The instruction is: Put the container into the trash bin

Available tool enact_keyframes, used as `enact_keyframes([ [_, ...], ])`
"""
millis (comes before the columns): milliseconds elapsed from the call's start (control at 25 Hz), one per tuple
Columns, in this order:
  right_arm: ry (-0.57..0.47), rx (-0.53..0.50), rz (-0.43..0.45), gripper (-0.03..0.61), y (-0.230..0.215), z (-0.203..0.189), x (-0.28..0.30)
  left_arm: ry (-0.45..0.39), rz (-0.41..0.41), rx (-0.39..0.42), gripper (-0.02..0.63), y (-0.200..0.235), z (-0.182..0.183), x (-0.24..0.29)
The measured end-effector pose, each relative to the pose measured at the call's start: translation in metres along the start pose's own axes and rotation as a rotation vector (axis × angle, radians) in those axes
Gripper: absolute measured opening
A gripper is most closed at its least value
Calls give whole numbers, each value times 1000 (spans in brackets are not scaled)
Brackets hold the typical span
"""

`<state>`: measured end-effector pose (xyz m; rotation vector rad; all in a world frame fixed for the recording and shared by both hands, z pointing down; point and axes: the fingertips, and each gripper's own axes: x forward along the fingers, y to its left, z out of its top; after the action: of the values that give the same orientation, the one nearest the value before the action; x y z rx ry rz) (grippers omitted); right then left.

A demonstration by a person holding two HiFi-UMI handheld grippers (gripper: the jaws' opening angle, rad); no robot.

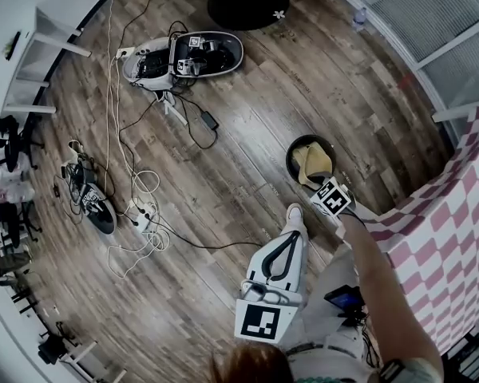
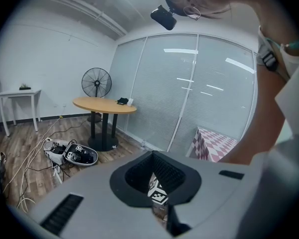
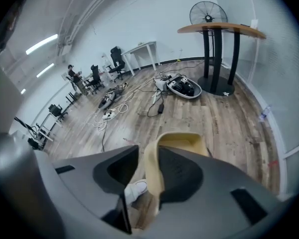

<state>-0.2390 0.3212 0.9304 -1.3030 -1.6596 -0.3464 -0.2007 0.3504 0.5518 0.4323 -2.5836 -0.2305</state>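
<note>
No text is legible; only square black-and-white markers show, on cubes of the left gripper (image 1: 290, 231) and right gripper (image 1: 319, 182).

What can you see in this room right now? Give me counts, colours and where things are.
trash bin: one, black, on the wood floor
container: one, beige, at the bin's mouth
round table: one, orange top on a black base, by the glass wall
fan: one, black, behind the round table
open case: one, white shell with dark gear inside, on the floor
cables with power strip: several, white and black, spread across the floor
side table: one, white, against the wall
checkered cloth: one, pink and white, on the person's right
shoe: one, white, under the grippers
left gripper: one, white, shut, empty
right gripper: one, open, container between its jaws
</note>
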Motion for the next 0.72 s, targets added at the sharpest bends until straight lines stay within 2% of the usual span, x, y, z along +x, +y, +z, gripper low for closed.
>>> enact_keyframes([
  [40,11,2,-31,151,-7,-2,1,5,2,-7,6,2,-2,0],
  [120,26,24,-71,185,-17,-5,1,10,8,-19,6,6,-5,-1],
  [200,37,36,-84,188,-21,-7,-3,12,13,-26,6,10,-5,-1],
  [360,56,-5,-77,195,-21,-10,-9,6,16,-29,6,10,-1,2],
  [720,80,-13,-55,180,-12,-7,-23,-5,-13,0,6,-2,10,6],
])
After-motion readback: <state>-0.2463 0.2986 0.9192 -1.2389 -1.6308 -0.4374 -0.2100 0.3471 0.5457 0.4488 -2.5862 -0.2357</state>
